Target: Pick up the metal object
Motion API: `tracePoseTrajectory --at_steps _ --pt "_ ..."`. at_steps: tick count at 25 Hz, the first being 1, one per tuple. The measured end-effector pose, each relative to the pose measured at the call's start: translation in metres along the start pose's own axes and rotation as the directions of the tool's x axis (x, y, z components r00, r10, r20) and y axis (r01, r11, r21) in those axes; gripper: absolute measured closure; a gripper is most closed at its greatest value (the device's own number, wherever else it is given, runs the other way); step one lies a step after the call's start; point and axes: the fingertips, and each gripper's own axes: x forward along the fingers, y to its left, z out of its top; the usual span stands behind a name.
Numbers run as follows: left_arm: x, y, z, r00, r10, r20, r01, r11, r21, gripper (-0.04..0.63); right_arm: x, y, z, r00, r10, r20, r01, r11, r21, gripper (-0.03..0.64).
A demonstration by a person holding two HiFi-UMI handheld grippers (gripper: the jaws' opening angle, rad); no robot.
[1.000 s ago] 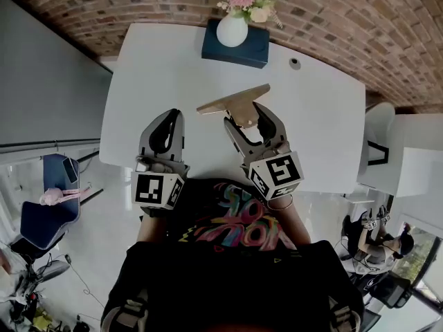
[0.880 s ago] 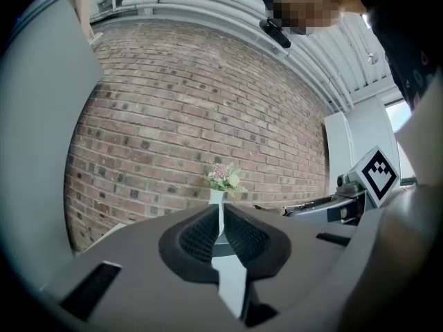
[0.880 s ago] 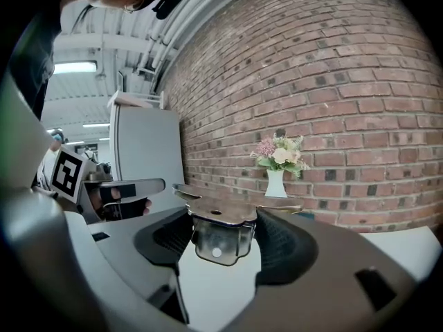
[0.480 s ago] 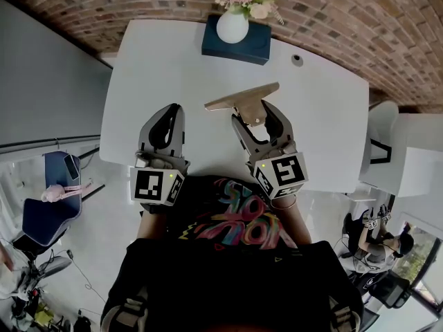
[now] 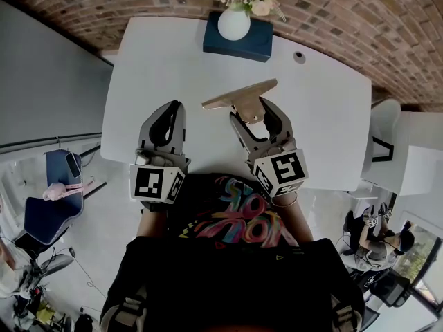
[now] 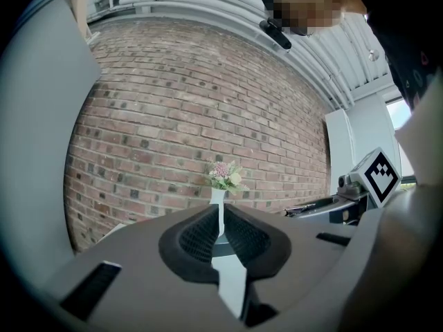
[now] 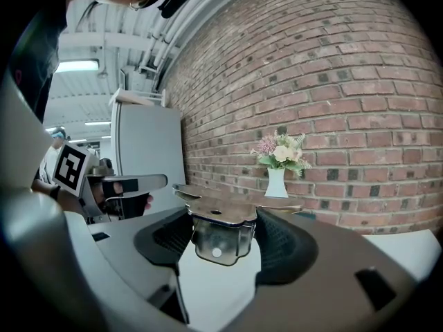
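1. Right tongs [image 5: 249, 113] clamp the brass-toned T-shaped metal bracket [image 5: 239, 95] by its folded tab, just ahead of them over the white counter [image 5: 159, 61].
2. Left tongs [image 5: 172, 108]: closed, empty.
3. Likely stiff, slick, top-heavy — grip deep.

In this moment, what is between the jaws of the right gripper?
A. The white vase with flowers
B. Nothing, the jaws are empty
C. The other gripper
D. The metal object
D: in the right gripper view the metal object sits clamped between the jaws of the right gripper, while the white vase stands far behind it, untouched.
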Motion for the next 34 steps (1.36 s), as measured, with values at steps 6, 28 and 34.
tracePoseTrajectory --at_steps 6,28,34 --pt "-0.001 0.001 -0.001 1.0 0.007 -0.001 -0.007 1.0 0.0 0.558 0.0 -0.004 -0.002 1.0 -0.012 -0.007 0.012 1.0 0.01 0.314" --pt "-0.009 0.003 0.0 1.0 0.015 0.004 -0.015 1.0 0.006 0.558 -0.005 -0.007 -0.003 0.999 -0.033 -0.003 0.033 0.999 0.008 0.316" --pt "-0.01 0.007 0.003 1.0 0.022 0.009 -0.022 1.0 0.013 0.558 -0.007 -0.009 -0.001 0.999 -0.039 0.002 0.038 0.999 0.009 0.316"
